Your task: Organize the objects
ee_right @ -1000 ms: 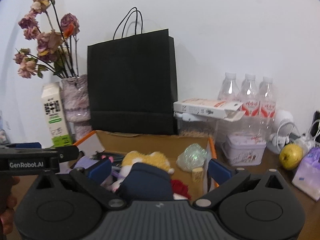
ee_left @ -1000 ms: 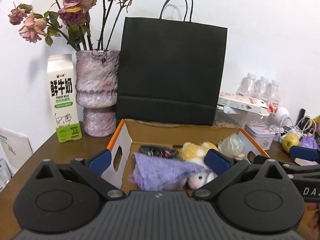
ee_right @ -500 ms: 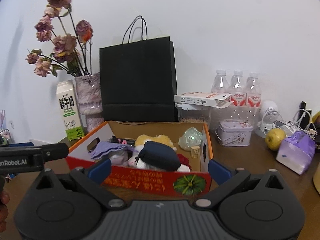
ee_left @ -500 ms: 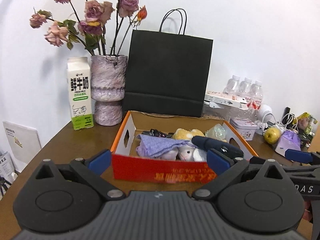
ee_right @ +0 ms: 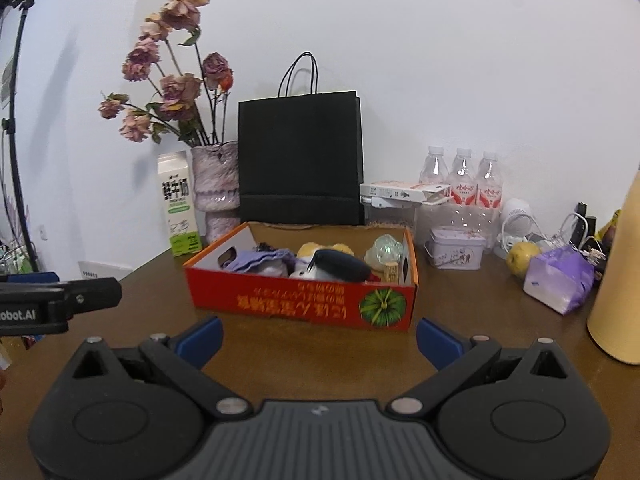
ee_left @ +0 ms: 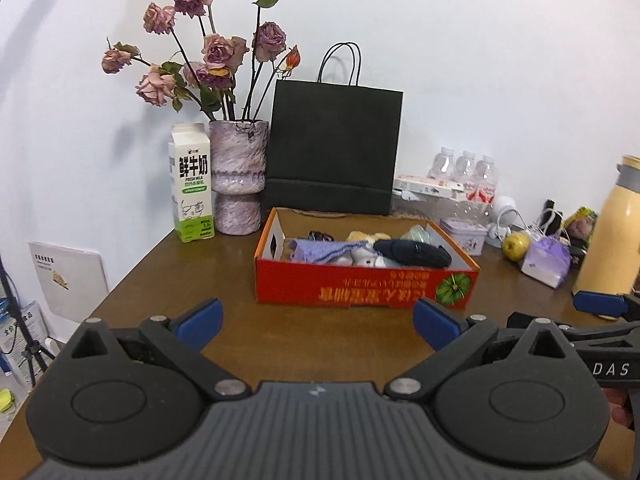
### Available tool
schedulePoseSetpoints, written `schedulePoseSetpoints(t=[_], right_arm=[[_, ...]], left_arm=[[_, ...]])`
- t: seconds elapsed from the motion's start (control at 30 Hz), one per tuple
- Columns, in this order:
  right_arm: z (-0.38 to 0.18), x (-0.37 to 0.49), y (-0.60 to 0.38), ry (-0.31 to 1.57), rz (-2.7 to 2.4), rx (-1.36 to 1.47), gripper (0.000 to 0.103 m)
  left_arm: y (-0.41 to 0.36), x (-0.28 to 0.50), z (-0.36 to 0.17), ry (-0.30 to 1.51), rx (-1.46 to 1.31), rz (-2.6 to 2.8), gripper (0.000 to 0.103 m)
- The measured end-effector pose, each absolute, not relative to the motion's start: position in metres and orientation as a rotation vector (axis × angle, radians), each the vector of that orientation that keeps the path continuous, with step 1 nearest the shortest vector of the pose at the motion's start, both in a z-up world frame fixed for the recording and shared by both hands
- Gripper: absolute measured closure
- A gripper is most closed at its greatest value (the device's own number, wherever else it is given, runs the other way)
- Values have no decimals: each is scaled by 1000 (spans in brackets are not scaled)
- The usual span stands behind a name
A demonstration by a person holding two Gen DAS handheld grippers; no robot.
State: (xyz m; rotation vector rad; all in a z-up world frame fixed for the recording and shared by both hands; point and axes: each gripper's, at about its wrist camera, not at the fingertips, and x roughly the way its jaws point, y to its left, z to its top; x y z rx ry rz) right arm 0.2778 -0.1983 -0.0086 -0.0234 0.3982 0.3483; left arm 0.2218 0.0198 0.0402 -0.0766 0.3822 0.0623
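Since both the left hand-held gripper (ee_left: 318,320) and right hand-held gripper (ee_right: 319,336) sit spread apart and empty, looks like a between-items pause; next grab probably means the pear (ee_right: 523,253) at 2 o'clock of the red box (ee_right: 304,304).

Both tongs, left (ee_left: 318,320) and right (ee_right: 319,336), are way back from the red box (ee_left: 366,286) now, at its 6 o'clock, and the dark pouch (ee_left: 414,253) lies inside, on top.
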Motion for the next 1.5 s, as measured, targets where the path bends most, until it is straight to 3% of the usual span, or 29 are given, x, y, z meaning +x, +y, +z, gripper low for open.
schedulePoseSetpoints(t=[0.43, 1.5], right_arm=[[-27, 203, -205, 432, 366, -24, 0], [-31, 193, -207, 435, 365, -25, 0]], left_arm=[[19, 160, 14, 437, -81, 53, 0], [15, 156, 10, 445, -75, 58, 0]])
